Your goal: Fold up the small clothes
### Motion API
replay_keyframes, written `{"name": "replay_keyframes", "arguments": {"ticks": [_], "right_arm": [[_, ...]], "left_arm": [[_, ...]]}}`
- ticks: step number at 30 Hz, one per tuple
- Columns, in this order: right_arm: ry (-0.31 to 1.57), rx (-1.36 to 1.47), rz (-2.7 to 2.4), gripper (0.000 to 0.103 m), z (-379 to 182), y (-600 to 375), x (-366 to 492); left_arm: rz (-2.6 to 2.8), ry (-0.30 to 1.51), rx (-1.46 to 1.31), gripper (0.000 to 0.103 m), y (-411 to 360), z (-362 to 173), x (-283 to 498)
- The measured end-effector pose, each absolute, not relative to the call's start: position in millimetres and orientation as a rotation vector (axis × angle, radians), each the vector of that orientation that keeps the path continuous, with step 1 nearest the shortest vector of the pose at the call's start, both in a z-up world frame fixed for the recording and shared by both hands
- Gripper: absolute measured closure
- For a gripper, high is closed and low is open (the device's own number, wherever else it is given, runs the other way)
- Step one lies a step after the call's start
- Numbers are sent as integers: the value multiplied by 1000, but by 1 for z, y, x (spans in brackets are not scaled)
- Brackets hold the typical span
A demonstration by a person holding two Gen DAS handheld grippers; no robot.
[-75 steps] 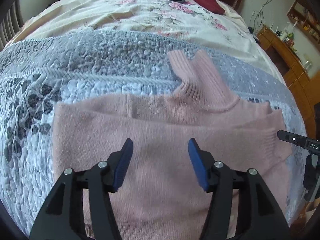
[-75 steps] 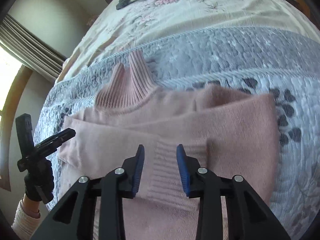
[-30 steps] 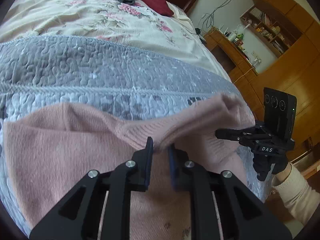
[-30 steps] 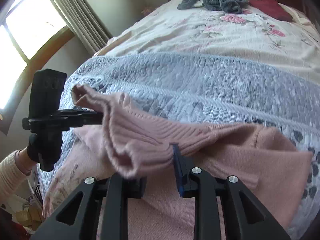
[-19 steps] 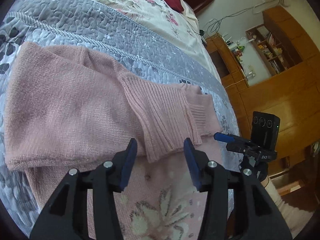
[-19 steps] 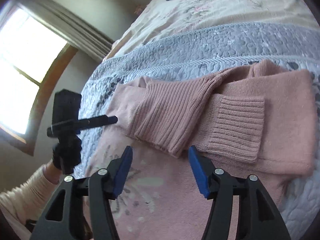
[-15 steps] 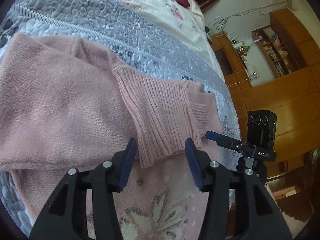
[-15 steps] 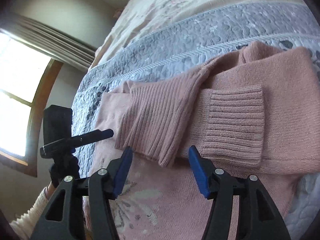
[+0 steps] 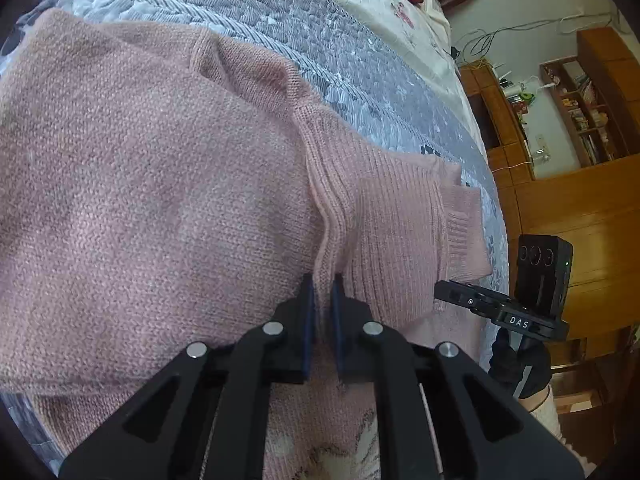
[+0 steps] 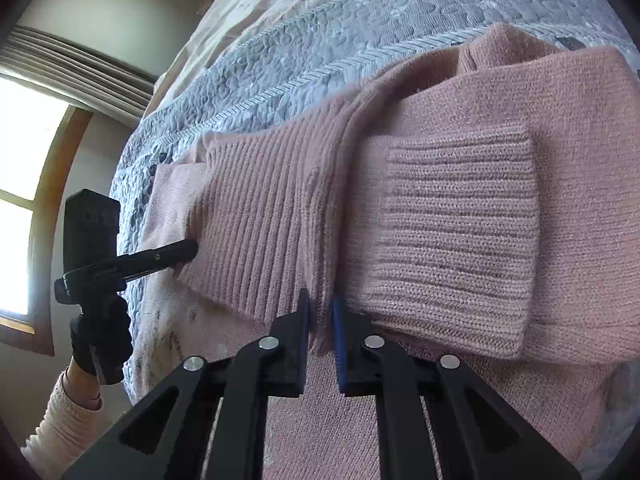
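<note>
Pink sweater [image 9: 152, 208] spread flat on the bed, over the grey quilt [image 9: 280, 32], part-folded. Left tongs [image 9: 322, 292] pinched tight on a raised ridge of knit at the ribbed collar [image 9: 384, 216], blue pads nearly together with the fold standing between them. Ridge running up and away from the tips toward the shoulder seam. Ribbed collar lying to the right of that pinch, a cuff edge poking out at its far side.

Right tongs [image 10: 320, 304] likewise clamped on a thin fold of the sweater [image 10: 580, 128], narrow gap, knit squeezed between the blue pads. Ribbed cuff [image 10: 456, 232] just to the right of the grip, laid flat across the body of the garment. Ribbed collar [image 10: 260, 216] just to the left, slanting off toward the bed edge.

From the left view, right tongs' handle [image 9: 500, 312] seen low at the right, gripped by a black-gloved hand [image 9: 520, 364], camera block [image 9: 544, 272] standing on top. From the right view, the left hand [image 10: 100, 340] in a black glove with a cream knit sleeve [image 10: 68, 420] below it, holding the other tool near the sweater's left edge.

Floral bedspread [image 9: 384, 4] beyond the quilt. Wooden shelves [image 9: 576, 108] across the room on one side, window [image 10: 24, 184] and curtain [image 10: 80, 68] on the other.
</note>
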State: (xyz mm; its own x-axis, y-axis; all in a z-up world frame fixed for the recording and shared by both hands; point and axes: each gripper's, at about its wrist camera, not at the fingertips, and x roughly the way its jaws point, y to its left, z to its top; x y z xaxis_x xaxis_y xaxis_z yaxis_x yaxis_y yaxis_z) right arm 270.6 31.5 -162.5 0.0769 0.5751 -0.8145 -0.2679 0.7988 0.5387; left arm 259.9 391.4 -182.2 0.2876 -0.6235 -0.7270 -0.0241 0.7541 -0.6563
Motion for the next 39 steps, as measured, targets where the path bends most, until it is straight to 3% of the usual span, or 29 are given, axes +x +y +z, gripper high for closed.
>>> {"name": "replay_keyframes", "arguments": {"ticks": [3,6,11,13,18,27,39], "right_arm": [[1338,261,637,92,-161,32,268],[1289,230,614,82,-141,27,253],[1160,131,590,69,-89,1,173],[1137,126,569,64,-75,-14,131],[1144,141,489,52,-63,-53,27],[1196,280,377,50,-84,-117,-81],[1312,333,314,50,-143,-124,-83]], "left_arm": [[-409,1214,-600,93,386,-178,257],[-364,1205,-531,88,381,-158,242],[-257,1107,-331,63,378,-104,163],[-189,1077,-251,47,381,-89,118],[-61,1106,-201,38,399,-77,5],[45,1181,-289,38,432,-102,-121],[28,1253,-315,38,426,-133,-123]]}}
